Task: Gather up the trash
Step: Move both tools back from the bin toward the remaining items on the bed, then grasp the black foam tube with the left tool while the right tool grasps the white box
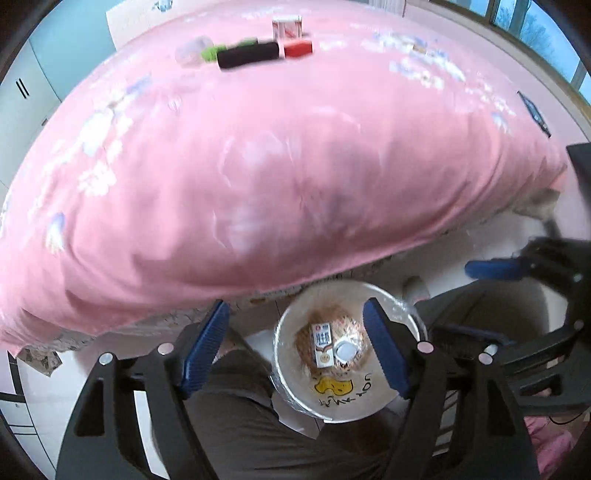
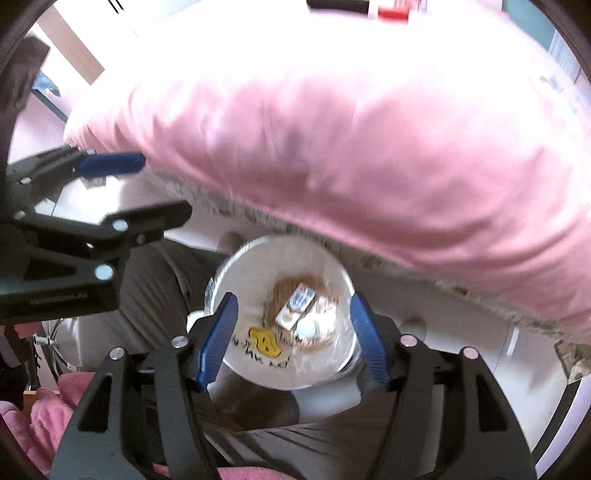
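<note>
Round plastic-lined bin (image 1: 369, 400), boxy carton (image 1: 322, 344), puffy quilt (image 1: 258, 177)

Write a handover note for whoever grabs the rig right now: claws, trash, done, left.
Left claw: open, empty, above the bin.
Right claw: open, empty, also over it.
Done: small carton and white cap lie in the lined bin on the floor by the bed.
Left: black roll, red box, white-red box, green item and clear bottle on the bed.
</note>
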A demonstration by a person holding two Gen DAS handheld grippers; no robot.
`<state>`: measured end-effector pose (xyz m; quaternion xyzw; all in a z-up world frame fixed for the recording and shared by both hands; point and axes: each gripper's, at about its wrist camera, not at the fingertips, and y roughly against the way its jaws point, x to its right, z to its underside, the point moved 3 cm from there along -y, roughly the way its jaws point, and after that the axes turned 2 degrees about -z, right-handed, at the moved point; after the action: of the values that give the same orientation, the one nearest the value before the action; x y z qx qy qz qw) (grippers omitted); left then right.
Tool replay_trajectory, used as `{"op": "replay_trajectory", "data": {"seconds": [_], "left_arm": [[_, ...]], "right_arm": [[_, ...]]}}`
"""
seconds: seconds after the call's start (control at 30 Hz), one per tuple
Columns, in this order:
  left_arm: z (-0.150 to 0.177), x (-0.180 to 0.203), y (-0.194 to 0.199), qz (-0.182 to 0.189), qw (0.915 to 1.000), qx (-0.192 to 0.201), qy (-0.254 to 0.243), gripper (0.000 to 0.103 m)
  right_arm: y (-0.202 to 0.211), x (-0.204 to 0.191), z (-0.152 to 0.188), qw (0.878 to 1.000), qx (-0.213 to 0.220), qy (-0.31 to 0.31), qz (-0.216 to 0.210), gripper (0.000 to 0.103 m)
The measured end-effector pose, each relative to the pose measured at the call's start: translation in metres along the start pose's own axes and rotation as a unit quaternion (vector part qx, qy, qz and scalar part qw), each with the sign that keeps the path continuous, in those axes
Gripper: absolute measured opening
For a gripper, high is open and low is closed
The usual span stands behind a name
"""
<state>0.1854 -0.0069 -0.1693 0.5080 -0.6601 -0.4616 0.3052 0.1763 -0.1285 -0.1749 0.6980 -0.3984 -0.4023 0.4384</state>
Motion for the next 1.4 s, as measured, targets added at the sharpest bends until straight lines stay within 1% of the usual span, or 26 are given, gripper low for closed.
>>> {"op": "replay_trajectory", "data": {"seconds": [0.07,0.13,0.27,0.4,0.6,0.7,0.87,1.07,1.17,1.3,1.4], "left_arm": [[-0.006,-0.004,0.01,-0.005,0.9999,0.013,0.001,0.08],[-0.012,-0.009,0.019,-0.008,0.9997,0.025,0.0,0.081],[-0.034,-0.019,0.041,-0.019,0.9985,0.051,-0.006,0.084],[-0.047,-0.023,0.046,-0.025,0.9975,0.065,-0.014,0.085],[-0.074,-0.024,0.055,-0.04,0.9943,0.087,-0.048,0.087],[-0.086,-0.023,0.055,-0.04,0.9924,0.096,-0.066,0.088],[-0.112,-0.026,0.051,-0.033,0.9916,0.099,-0.076,0.088],[-0.15,-0.035,0.042,-0.039,0.9899,0.105,-0.087,0.088],[-0.168,-0.04,0.036,-0.04,0.9885,0.108,-0.098,0.088],[-0.195,-0.047,0.022,-0.044,0.9858,0.111,-0.118,0.088],[-0.213,-0.052,0.009,-0.037,0.9852,0.11,-0.126,0.088]], "right_arm": [[0.016,0.002,-0.006,1.0,0.017,0.003,0.004,0.068],[0.035,0.005,-0.017,0.999,0.036,0.006,0.01,0.068],[0.057,0.01,-0.03,0.998,0.064,0.013,0.023,0.068],[0.078,0.017,-0.049,0.995,0.09,0.02,0.035,0.069],[0.107,0.033,-0.084,0.991,0.121,0.031,0.055,0.07],[0.117,0.042,-0.103,0.988,0.139,0.026,0.055,0.071],[0.123,0.054,-0.137,0.986,0.153,0.025,0.062,0.071],[0.123,0.073,-0.181,0.985,0.156,0.027,0.071,0.071],[0.117,0.085,-0.204,0.986,0.154,0.018,0.069,0.071],[0.103,0.1,-0.233,0.984,0.154,0.01,0.087,0.071],[0.091,0.112,-0.254,0.985,0.151,-0.001,0.081,0.071]]}}
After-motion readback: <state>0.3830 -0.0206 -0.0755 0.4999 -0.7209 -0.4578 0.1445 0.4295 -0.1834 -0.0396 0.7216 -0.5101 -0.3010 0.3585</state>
